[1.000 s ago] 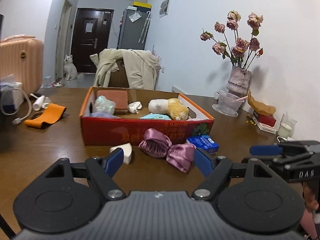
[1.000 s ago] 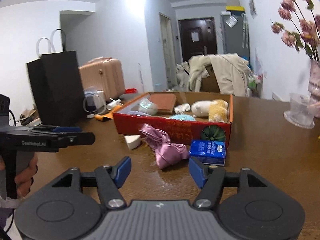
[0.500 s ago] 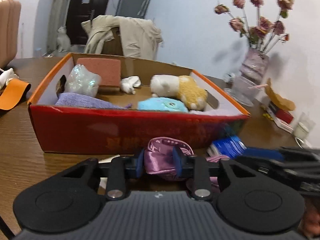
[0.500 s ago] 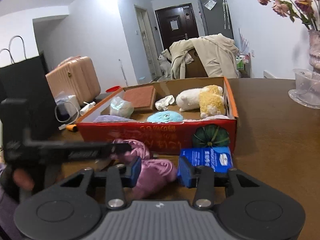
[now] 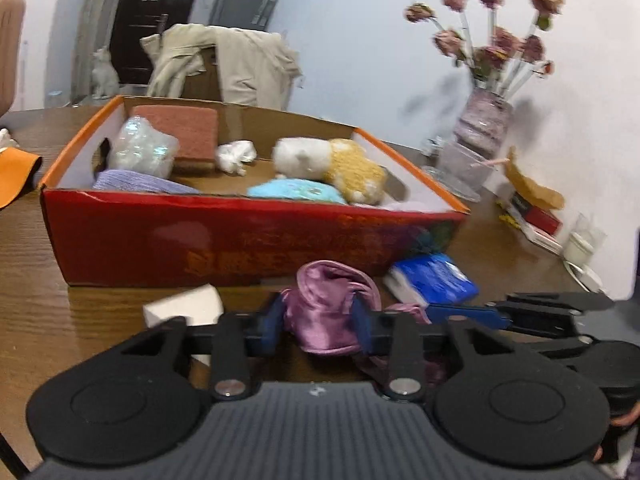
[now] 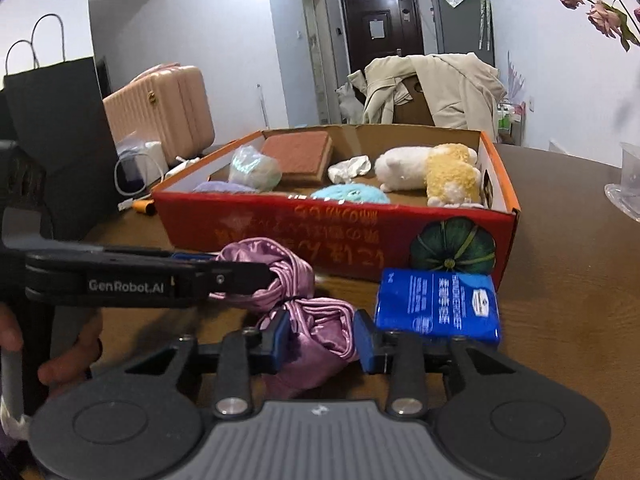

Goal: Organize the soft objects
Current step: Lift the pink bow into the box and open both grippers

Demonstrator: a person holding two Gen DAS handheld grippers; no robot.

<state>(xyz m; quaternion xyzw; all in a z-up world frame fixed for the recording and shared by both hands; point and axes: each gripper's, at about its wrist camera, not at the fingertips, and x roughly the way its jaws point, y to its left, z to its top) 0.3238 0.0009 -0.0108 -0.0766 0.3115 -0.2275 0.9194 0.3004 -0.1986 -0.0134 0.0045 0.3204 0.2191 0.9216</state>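
Satin, pink-purple and glossy, is what both claws are on. The left claw (image 5: 318, 326) is closing, and its blue pads already press in on one bunched end of the satin cloth (image 5: 332, 312). The right claw (image 6: 320, 336) pinches the other end, and the fabric bulges between its pads. In the right view the left claw reaches in from the side, its tip buried in the far lobe.

Judged from this, the step in hand is the grasp: both ends of the cloth are taken while it lies on the counter (image 6: 560, 300), just in front of the box (image 6: 360, 236). The next move calls for a joint lift, both claws rising together so the slack middle does not drag. The cloth must then go over the box's red front wall and down among the things inside. Slippery satin may slide out of a shallow pinch, so the hold should be firm before lifting.

The cloth looks like a long piece tied near the middle with a thin dark band, which gives two puffy, crumpled lobes. It is soft and shiny, and it creases under the pads.

Just beside the box front, to the right of the cloth, lies a blue pack (image 6: 438, 304), touching or nearly touching the wall. A white wedge (image 5: 184, 310) lies before the box on the other side of the cloth. Inside the box sit a plush (image 6: 432, 172), a blue toy (image 6: 350, 194), a brown pad (image 6: 300, 154) and other soft pieces.
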